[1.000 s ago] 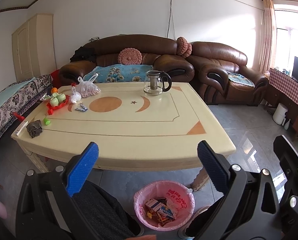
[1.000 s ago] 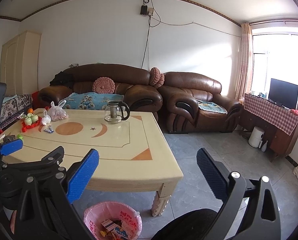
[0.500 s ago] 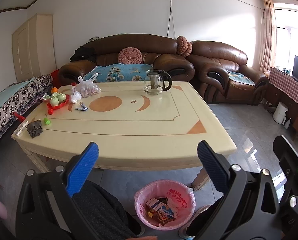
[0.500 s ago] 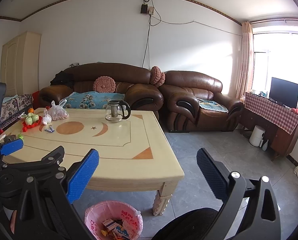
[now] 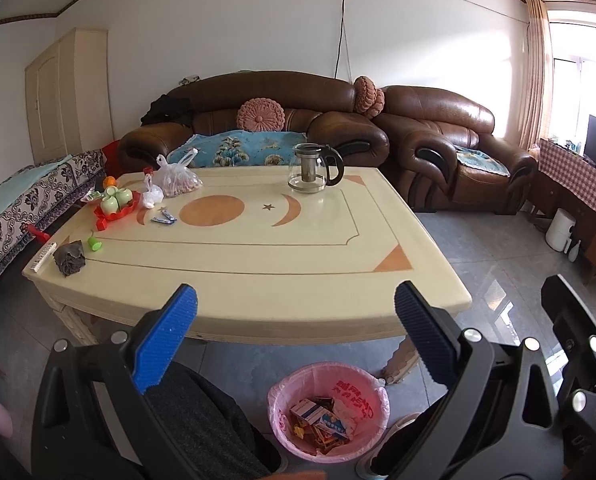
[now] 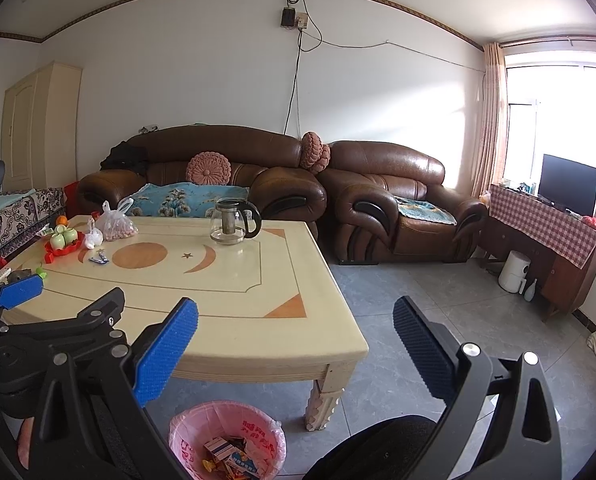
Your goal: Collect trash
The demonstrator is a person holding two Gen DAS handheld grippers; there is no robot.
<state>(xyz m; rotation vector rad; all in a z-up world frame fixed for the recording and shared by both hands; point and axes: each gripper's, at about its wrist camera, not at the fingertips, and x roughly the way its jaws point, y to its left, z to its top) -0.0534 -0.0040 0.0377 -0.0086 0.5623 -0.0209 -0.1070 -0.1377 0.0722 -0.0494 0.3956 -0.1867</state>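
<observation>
Cream table (image 5: 258, 280), brown leather sofa (image 5: 266, 120)

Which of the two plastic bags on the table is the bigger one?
The clear bag holding brownish contents, farther back toward the sofa. The small white knotted bag sits just in front of it, beside the red tray.

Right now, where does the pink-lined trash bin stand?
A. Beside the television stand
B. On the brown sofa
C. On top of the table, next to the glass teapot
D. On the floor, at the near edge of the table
D: the pink-lined trash bin stands on the grey floor just in front of the table, already holding wrappers, while the glass teapot sits far off on the tabletop.
</observation>
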